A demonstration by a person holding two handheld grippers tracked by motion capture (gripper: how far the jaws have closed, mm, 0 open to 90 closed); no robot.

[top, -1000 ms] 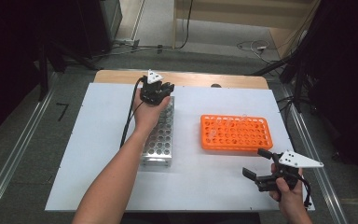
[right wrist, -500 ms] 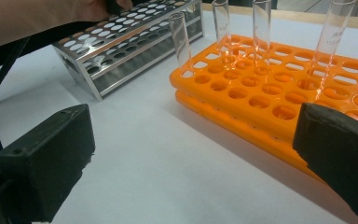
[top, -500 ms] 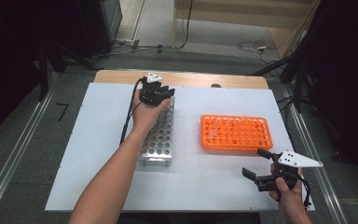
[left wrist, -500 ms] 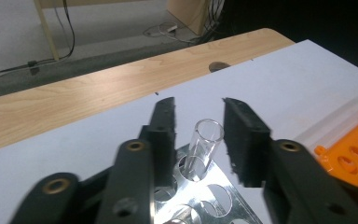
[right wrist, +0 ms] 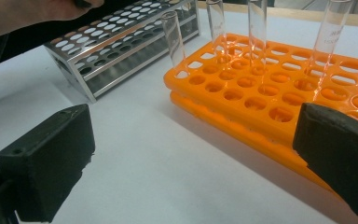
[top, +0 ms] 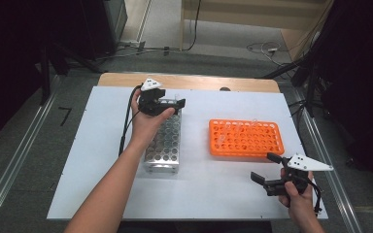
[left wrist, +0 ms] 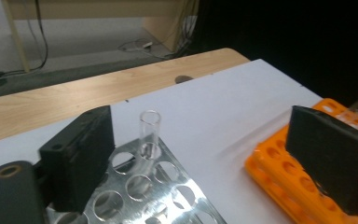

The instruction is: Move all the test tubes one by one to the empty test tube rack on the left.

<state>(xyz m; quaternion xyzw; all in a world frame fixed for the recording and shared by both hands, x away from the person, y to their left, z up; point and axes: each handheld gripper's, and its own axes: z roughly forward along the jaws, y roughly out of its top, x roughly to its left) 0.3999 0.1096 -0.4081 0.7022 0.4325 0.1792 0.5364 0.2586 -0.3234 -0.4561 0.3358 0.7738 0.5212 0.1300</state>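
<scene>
One glass tube (left wrist: pixel 149 135) now standing in metal rack (top: pixel 165 143), upper centre; left gripper (top: pixel 167 103) jaws just opening wide, releasing.

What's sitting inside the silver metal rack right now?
The metal rack holds one clear test tube, upright in a hole at its far end, standing free between the open jaws of the left gripper. Nearby holes look empty; the hand covers others.
</scene>
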